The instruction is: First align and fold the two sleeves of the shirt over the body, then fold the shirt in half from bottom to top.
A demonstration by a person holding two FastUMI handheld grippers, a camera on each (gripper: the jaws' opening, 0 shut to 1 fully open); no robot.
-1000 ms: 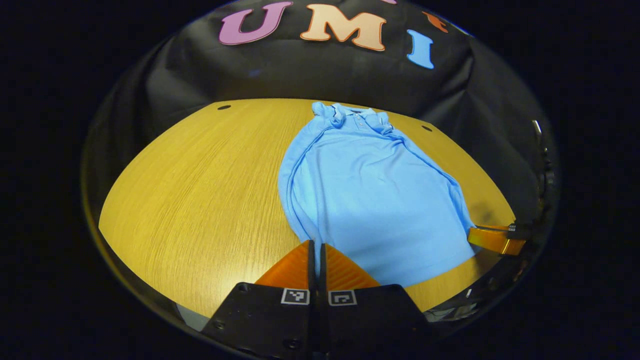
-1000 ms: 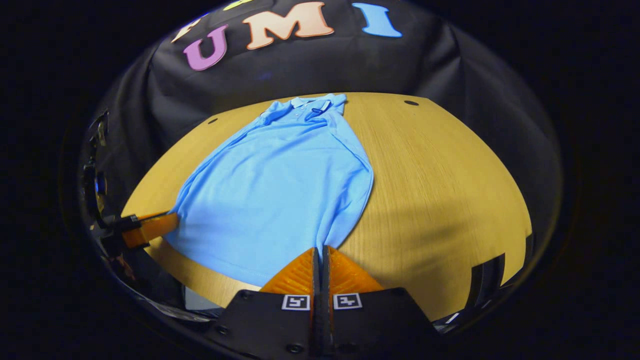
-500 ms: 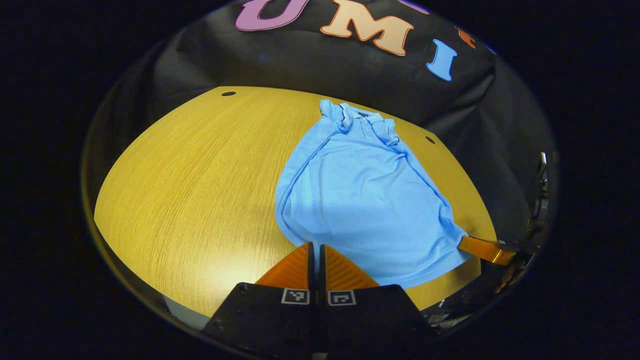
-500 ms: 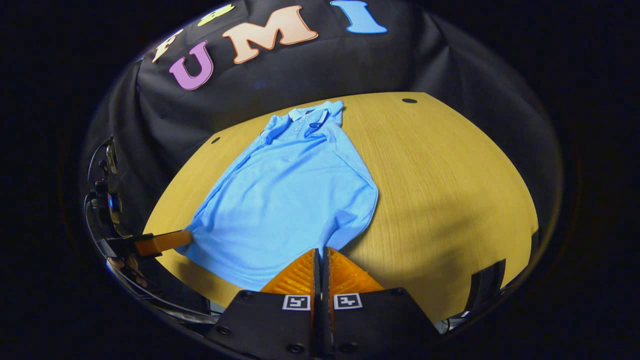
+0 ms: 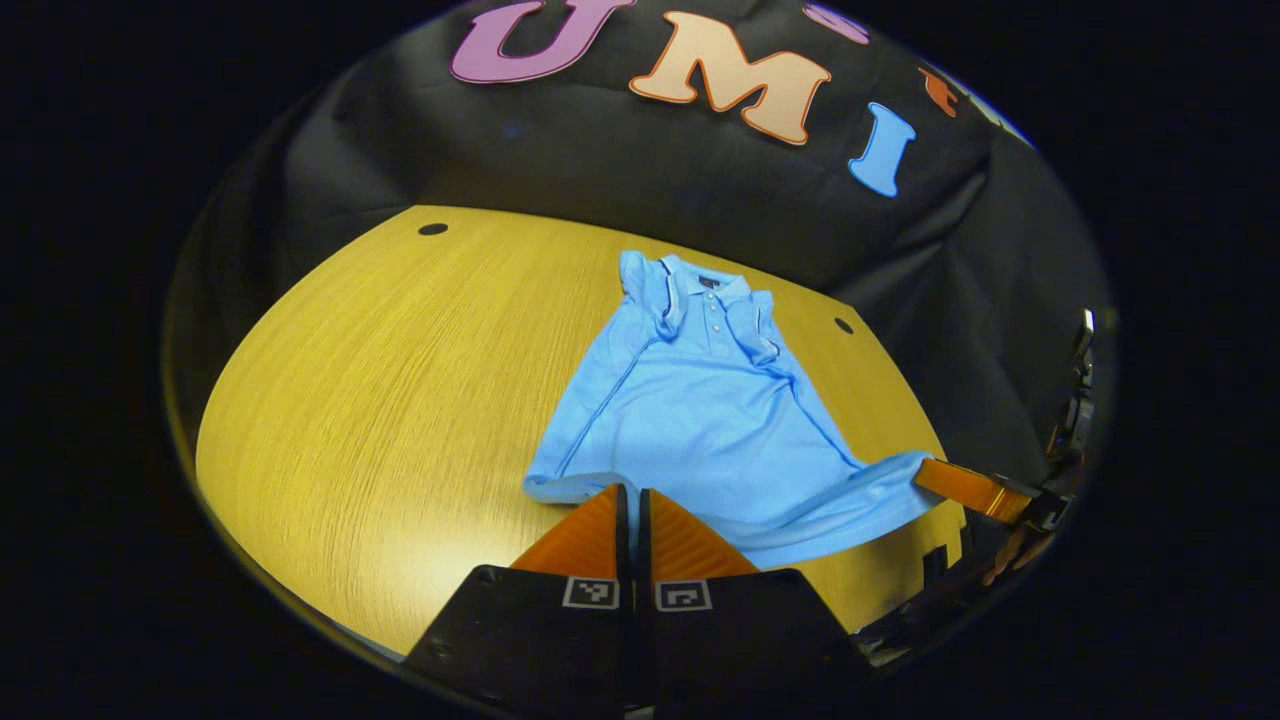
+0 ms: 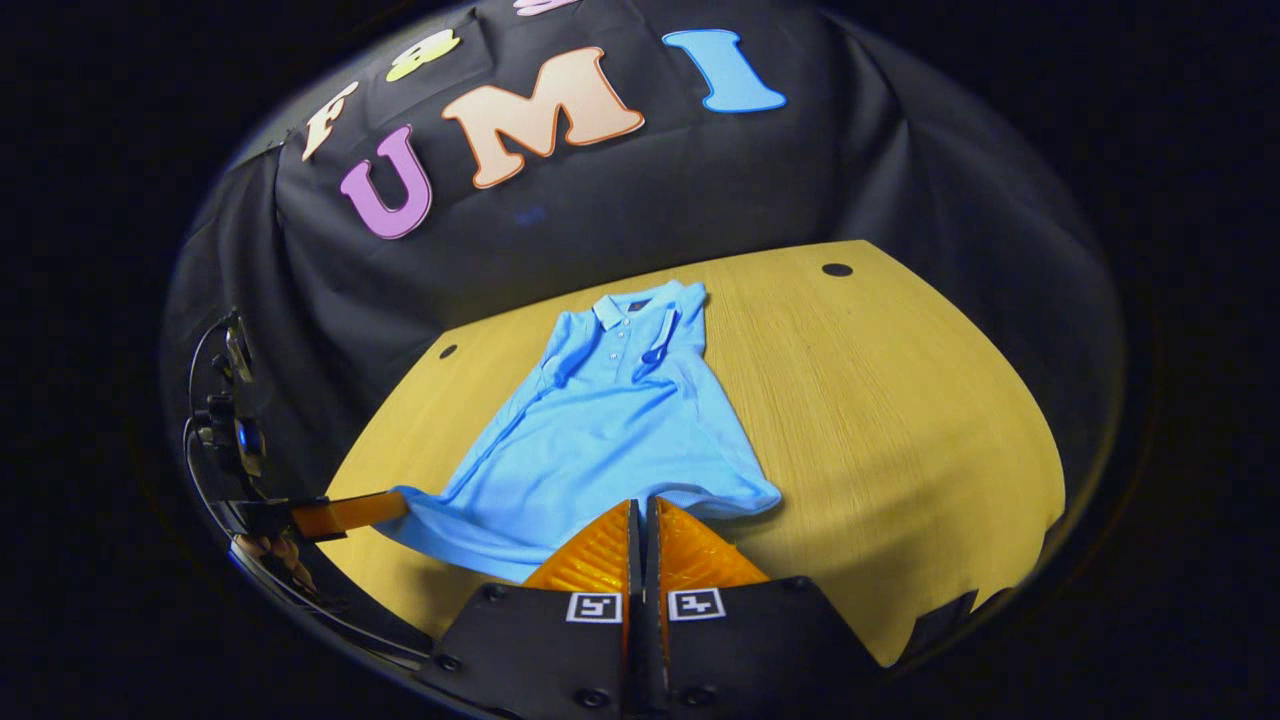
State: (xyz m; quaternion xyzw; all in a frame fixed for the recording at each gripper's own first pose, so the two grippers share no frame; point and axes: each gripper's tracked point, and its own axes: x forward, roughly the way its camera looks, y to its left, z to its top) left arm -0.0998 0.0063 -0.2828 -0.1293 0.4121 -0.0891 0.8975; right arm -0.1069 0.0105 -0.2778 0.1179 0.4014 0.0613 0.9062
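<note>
You are holding both grippers low at the near end of the shirt, one at each bottom corner. In the left gripper view, your left gripper is pointing forward along the desk, and its jaws are pressed together with just a thin slit between them — the blue hem is running into that slit, so they are pinching the cloth. In the right gripper view, your right gripper is doing the same thing at the other bottom corner, jaws squeezed together on the hem.

Each view is also showing the other gripper off to the side, reaching in level with the desk and biting its own corner. The right gripper is sitting at the far right of the left gripper view, and the left gripper at the far left of the right gripper view. A bit of a hand is peeking out below it.

The shirt is lying long-ways, away from you. Its collar is pointing at the black cloth wall and its bottom edge is pointing at you. The bottom edge is lifting off the desk between the two grippers and curling up — the rest is lying flat. The sides are looking narrow and tucked in.

Small dark holes are showing in the desk near the far corners.
</note>
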